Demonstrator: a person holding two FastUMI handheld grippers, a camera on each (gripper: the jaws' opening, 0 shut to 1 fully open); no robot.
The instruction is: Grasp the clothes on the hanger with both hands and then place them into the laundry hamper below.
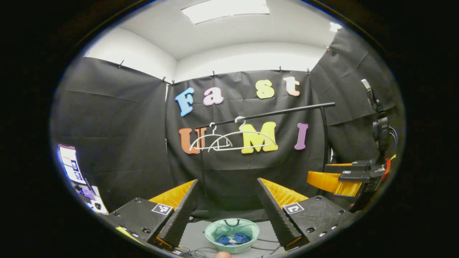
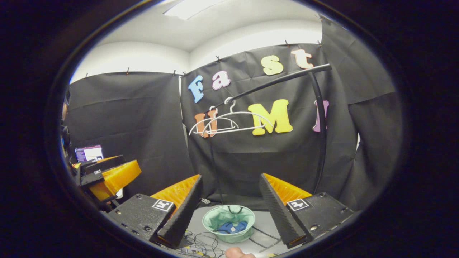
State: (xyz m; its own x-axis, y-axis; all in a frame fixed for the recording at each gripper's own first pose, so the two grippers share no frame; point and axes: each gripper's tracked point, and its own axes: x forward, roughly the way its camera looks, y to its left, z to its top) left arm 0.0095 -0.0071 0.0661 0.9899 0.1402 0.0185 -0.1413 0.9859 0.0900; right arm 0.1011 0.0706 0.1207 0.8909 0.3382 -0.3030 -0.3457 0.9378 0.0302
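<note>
The left gripper [image 1: 227, 211] is held with its two fingers spread wide, and nothing is between them. The right gripper [image 2: 229, 208] is also wide open and holds nothing. In the left gripper view the right gripper [image 1: 353, 177] appears at the right side, and in the right gripper view the left gripper [image 2: 104, 175] appears at the left side; they are well apart from each other.

The laundry hamper [image 1: 232, 234] stands low on the floor [image 1: 193, 236], seen in the gap between the fingers in both views [image 2: 228, 223]. Its mouth is round and open upward. The blue clothes [image 1: 233, 239] lie inside it, at the bottom, below the rim [image 2: 229, 227].

Above, a black rail [image 1: 272, 114] runs slanted in front of the black cloth wall [image 1: 118, 143], held by a black post [image 1: 325, 136] at its right end. Two white hangers [image 1: 233, 138] hang from the rail, close together near its left end, and both are bare [image 2: 229, 122]. Between the hangers and the rim of the hamper there is open room.

Some thin cables [image 2: 200, 243] lie on the floor just beside the hamper, on its left and right. A lit screen [image 2: 89, 153] stands at the left edge of the booth. A fingertip of the person [image 2: 236, 252] shows at the bottom edge.
</note>
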